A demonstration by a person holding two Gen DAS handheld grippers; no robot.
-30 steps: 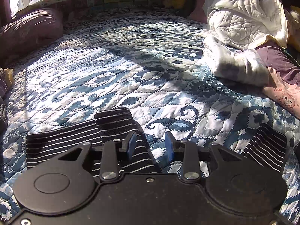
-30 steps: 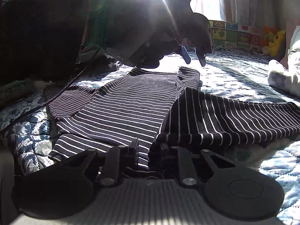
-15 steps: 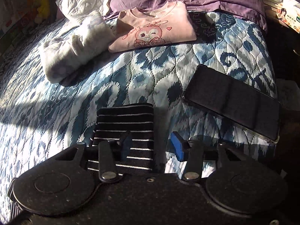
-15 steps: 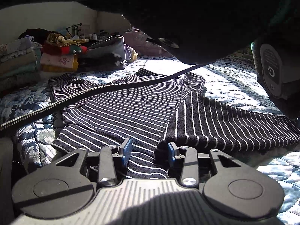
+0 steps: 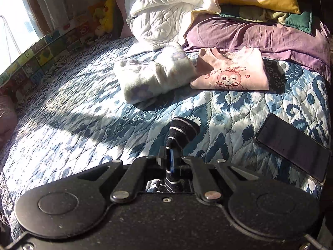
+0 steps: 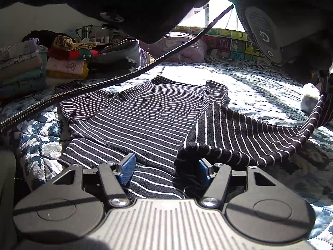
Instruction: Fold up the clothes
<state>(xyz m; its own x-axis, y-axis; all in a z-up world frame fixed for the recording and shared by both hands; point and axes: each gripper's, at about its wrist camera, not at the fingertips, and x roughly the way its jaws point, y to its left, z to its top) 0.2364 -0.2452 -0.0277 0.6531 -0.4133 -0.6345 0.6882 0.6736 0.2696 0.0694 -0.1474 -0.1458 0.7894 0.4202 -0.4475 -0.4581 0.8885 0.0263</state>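
Home bedroom: a bed (image 5: 72, 112) with a blue patterned quilt, pillows (image 5: 249, 33), folded clothes (image 5: 231, 73), stacked laundry (image 6: 22, 66), plush toys (image 5: 104, 16) and a sunlit window (image 5: 12, 20).

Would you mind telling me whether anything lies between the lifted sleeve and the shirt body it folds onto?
Nothing visible does. The left gripper holds the sleeve up, and the shirt body lies flat and bare; a cable passes above it.

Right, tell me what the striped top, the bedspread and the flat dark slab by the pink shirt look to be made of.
Striped top: soft knit, likely fleecy jersey; fuzzy matte nap, drapes limply where the left tongs pinch its sleeve.
Bedspread: quilted woven cotton or blend, judging by the stitched diamond puckers and printed blue pattern.
Slab: seemingly a phone, glossy glass face in a clear plastic-looking case.
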